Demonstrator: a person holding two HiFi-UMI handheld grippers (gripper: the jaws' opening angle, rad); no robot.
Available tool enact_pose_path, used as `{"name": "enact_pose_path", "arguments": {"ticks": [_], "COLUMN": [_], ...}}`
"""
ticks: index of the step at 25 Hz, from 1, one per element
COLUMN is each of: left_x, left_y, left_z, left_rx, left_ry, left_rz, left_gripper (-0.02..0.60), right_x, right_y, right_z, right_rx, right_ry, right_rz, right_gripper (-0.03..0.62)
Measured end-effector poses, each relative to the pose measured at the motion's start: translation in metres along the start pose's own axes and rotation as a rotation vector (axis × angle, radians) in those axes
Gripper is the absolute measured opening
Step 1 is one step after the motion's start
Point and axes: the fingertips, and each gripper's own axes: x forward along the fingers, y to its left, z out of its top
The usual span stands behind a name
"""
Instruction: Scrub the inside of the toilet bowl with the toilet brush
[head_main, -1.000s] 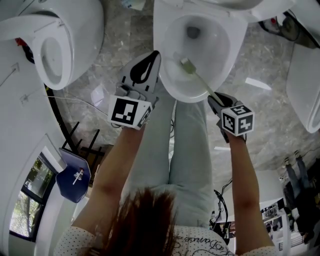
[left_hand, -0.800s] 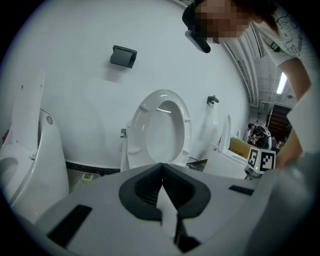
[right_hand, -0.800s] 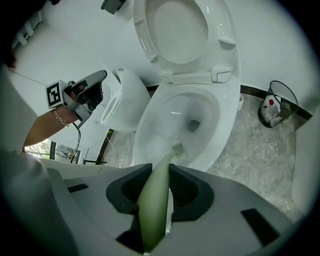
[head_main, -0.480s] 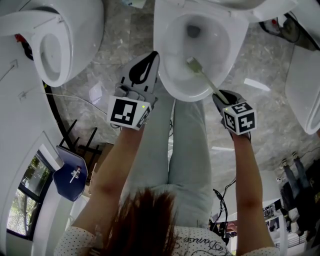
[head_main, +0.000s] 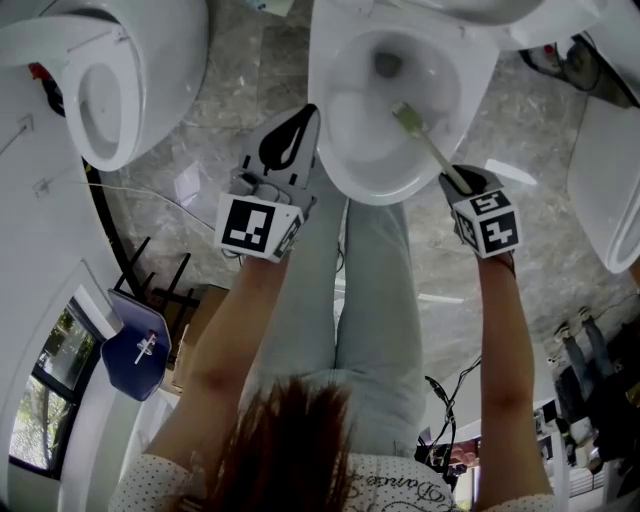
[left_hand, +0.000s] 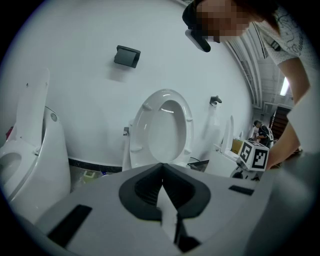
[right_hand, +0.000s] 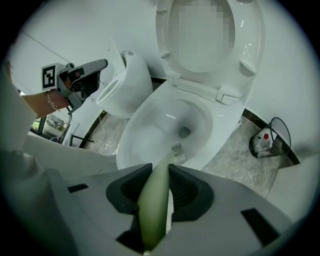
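Note:
The white toilet bowl (head_main: 345, 170) lies open at the top centre of the head view, its seat (right_hand: 250, 55) raised. My right gripper (head_main: 458, 182) (right_hand: 159, 175) hovers over the bowl's near right rim, shut on the pale green handle of the toilet brush (head_main: 432, 150). The brush head (head_main: 405, 116) (right_hand: 178, 152) rests against the bowl's inner wall, right of the middle and near the drain (right_hand: 185, 132). Left of the bowl, my left gripper (head_main: 300, 125) (left_hand: 162, 182) is shut with nothing between its fingers.
A second toilet (head_main: 110, 90) stands at the left and another white fixture (head_main: 610, 170) at the right. A bottle in a wire holder (right_hand: 263, 142) sits on the marble floor beside the bowl. A black rack (head_main: 160, 285) and a cable (head_main: 150, 200) lie at the left.
My right gripper has moved right and a little away from me, sweeping the brush head from the bowl's left side toward its right. The left gripper has stayed put.

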Motion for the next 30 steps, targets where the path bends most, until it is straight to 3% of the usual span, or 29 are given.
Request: {"name": "enact_pose_path", "arguments": {"ticks": [7,11,20,30], "left_x": [0.001,0.002,-0.001,-0.004], "left_y": [0.002,0.006,0.011,0.008], "left_z": [0.0,0.001,0.004,-0.003], "left_rx": [-0.001,-0.009,0.011,0.009], "left_ry": [0.003,0.001,-0.001,0.008], "left_rz": [-0.001,0.002,0.005,-0.003], "left_gripper": [0.002,0.003,0.003,0.002], "right_x": [-0.004,-0.009,-0.011,0.004], "right_y": [-0.028,-0.045,-0.053,-0.032], "right_z": [0.023,0.034,0.05,0.023], "right_rx": [-0.076,-0.1,-0.143,-0.116], "right_ry": [0.0,-0.044,-0.117,-0.066], "right_rz": [-0.071,-0.148,-0.226,-0.179], "right_gripper": [0.117,0.117,0.117,0.117]}}
